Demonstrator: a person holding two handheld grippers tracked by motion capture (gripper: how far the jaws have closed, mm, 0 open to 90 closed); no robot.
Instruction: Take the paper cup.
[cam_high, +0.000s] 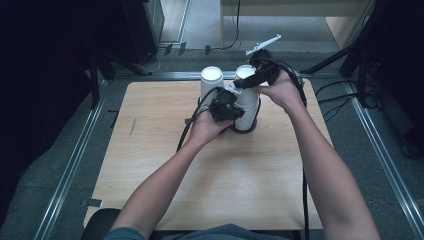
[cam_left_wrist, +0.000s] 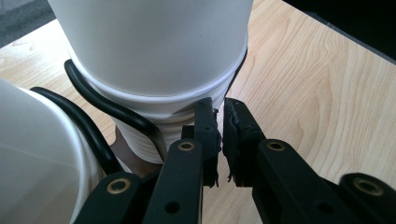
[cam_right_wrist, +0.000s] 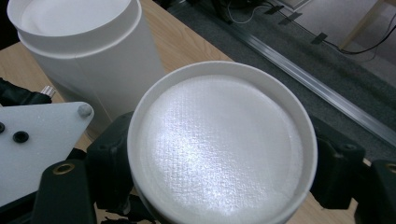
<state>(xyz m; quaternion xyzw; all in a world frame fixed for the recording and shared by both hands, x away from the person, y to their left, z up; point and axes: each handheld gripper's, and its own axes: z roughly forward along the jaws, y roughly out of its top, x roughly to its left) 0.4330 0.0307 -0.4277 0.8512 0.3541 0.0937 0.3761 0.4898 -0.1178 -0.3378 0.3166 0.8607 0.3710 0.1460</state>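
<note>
White, unprinted cup stack (cam_high: 246, 102) between right gripper (cam_high: 243, 83) jaws

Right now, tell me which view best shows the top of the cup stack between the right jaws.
The right gripper view: the stack top faces the camera, one jaw on each side. The high view shows it small; the left gripper view shows the stack's lower wall.
</note>
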